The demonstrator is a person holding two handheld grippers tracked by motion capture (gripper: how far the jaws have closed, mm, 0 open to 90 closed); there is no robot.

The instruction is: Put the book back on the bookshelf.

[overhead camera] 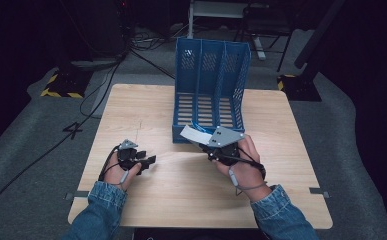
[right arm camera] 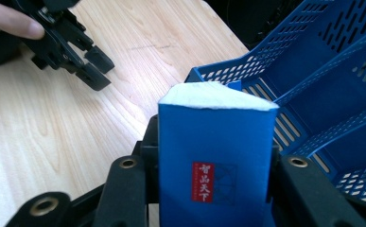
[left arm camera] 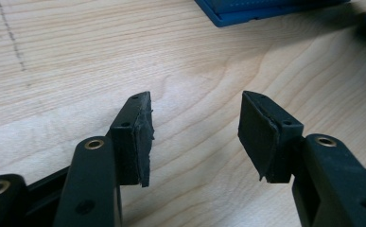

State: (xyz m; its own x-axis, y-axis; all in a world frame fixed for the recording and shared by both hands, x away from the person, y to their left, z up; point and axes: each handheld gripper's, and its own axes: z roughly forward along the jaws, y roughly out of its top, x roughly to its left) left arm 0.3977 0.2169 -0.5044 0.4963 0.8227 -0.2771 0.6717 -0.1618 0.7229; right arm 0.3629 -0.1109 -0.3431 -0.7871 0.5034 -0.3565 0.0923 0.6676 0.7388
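Dark room, grey floor, cables trailing behind; pale wooden bench point(overhead camera: 191, 195) in the middle, with a blue three-slot file rack point(overhead camera: 211, 90) standing at its far side. Right tool point(overhead camera: 212, 148) lifted off the bench, clamped on a thick blue book point(right arm camera: 213, 165), spine with a small red label facing the camera, white page edge on top. Book tilted, its far end just before the rack's open front, over the low blue lip. Left tool point(left arm camera: 195, 135) low over bare wood, jaws spread with nothing between them, black pads point(left arm camera: 143, 137) well apart. Same left tool seen ahead and to the left of the right one point(right arm camera: 93, 66), gripped by a hand.
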